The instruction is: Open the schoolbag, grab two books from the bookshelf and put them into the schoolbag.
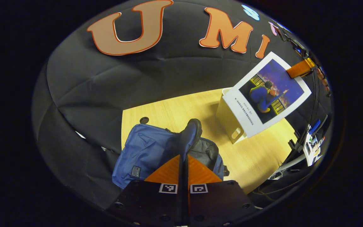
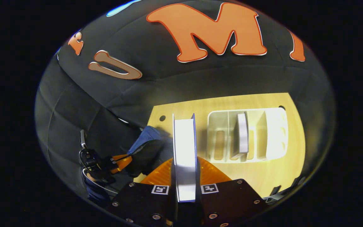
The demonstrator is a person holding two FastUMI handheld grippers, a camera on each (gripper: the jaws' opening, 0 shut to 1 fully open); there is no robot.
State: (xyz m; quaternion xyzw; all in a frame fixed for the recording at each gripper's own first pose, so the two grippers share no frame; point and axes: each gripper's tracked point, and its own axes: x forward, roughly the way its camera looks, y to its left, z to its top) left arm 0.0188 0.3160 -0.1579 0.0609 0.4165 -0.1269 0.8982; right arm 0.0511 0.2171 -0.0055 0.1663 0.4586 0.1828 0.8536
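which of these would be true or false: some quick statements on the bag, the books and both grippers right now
1. The right gripper is shut on a book. True.
2. The left gripper is open above the table. False: it is shut on the flap of the blue bag, lifting it.
3. One book stands in the white shelf. True.
4. The shelf lies on top of the bag. False: it stands on the table, apart from the bag.
5. The held book is already in the bag. False: it is in the air, clear of the bag.
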